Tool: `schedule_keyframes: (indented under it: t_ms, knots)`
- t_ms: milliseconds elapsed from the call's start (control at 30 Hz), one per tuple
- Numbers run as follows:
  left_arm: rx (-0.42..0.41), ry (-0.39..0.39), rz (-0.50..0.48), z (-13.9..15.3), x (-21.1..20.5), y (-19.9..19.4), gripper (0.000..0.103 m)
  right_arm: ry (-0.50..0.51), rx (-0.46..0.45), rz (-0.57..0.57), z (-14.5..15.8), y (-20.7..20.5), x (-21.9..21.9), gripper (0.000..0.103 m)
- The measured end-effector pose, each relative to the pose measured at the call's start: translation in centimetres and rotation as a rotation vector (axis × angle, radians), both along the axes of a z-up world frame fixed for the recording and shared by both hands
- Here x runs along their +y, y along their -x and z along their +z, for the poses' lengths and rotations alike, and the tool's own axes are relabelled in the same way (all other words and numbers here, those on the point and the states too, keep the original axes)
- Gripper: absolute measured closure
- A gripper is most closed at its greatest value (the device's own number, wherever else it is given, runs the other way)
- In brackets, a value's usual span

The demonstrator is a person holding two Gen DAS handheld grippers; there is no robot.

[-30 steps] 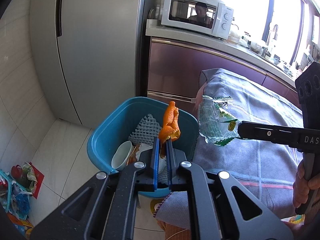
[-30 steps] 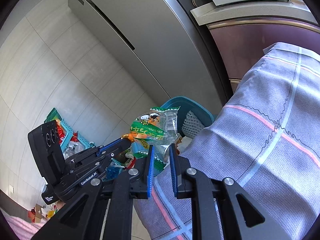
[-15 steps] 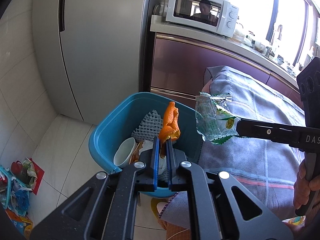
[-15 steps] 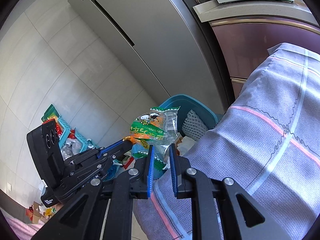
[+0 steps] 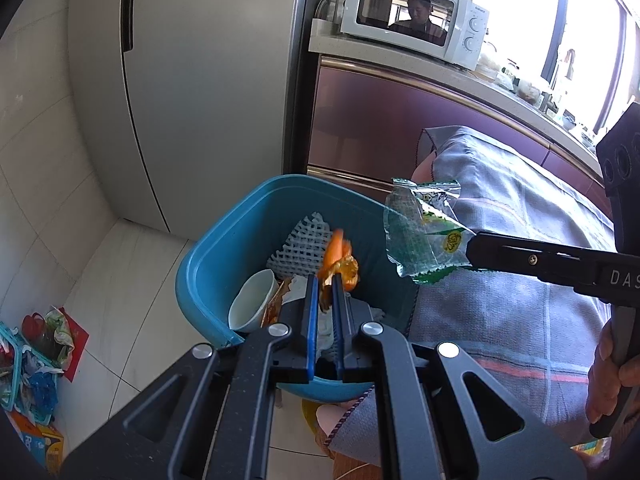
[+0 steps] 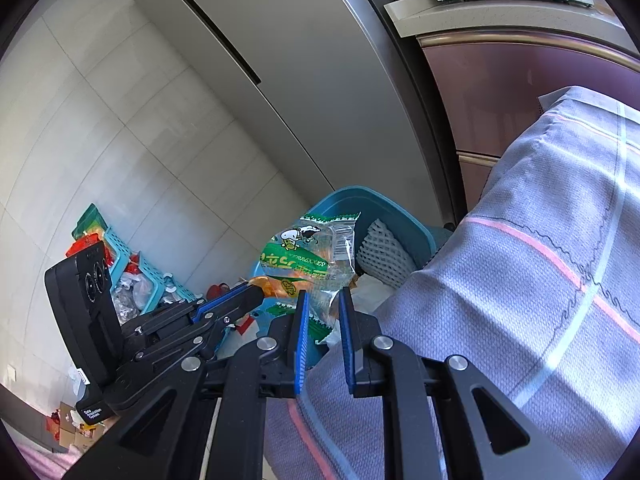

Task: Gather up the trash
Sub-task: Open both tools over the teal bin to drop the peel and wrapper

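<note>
Off to the left of the left gripper (image 5: 325,280), low on the tiled floor, a small turquoise crate (image 5: 10,364) sat crammed with wrappers and scraps. Straight ahead of that gripper and just below its fingertips stood the blue plastic bin (image 5: 208,264), already holding a white cup (image 5: 250,304) lying on its side, a white foam fruit net (image 5: 298,248) against the far wall, and crumpled paper beneath. The left gripper's blue pads were pinched nearly together on a strip of orange peel (image 5: 338,258), which stuck up past the tips and hung over the open bin; the peel looked blurred.

Behind the bin rose a tall grey refrigerator (image 5: 208,80), and to its right a white microwave (image 5: 416,20) rested on the counter above maroon cabinet doors.

To the right of the left gripper, the right gripper (image 6: 323,300) reached in from the side above a blue-grey checked cloth (image 5: 520,280) draped over a table edge. Its jaws were clamped on the lower end of a clear and green snack wrapper (image 5: 424,232), which fanned upward beyond the tips, near the bin's right rim and just beside the peel without touching it. From the right wrist view the wrapper (image 6: 310,256) covered much of the bin's mouth. A hand (image 5: 608,376) gripped the right gripper's handle at the far right.
</note>
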State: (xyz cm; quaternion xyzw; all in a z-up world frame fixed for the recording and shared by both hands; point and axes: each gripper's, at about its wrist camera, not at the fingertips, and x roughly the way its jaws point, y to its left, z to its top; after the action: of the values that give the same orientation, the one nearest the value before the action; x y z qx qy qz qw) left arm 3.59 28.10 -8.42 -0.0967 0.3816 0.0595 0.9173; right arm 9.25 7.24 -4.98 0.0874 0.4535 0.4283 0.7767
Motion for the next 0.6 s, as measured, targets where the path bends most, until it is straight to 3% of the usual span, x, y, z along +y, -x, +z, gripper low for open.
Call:
schedule_keyframes:
  t_ms: [200, 333, 467, 600]
  knots:
    - [0.033, 0.03, 0.005, -1.4, 0.5, -1.4, 0.095, 0.041, 0.013, -0.022, -0.8, -0.8, 1.2, 0.087]
    - [0.048, 0.05, 0.015, -2.4, 0.7, -2.0, 0.095, 0.055, 0.02, -0.034, -1.4, -1.2, 1.7, 0.077]
    - [0.041, 0.069, 0.03, -2.8, 1.0, -2.0, 0.094, 0.051, 0.026, -0.039, -1.6, -1.6, 1.5, 0.075]
    - [0.021, 0.085, 0.038, -2.5, 1.2, -1.5, 0.081, 0.036, 0.026, -0.04, -1.6, -1.5, 0.9, 0.072]
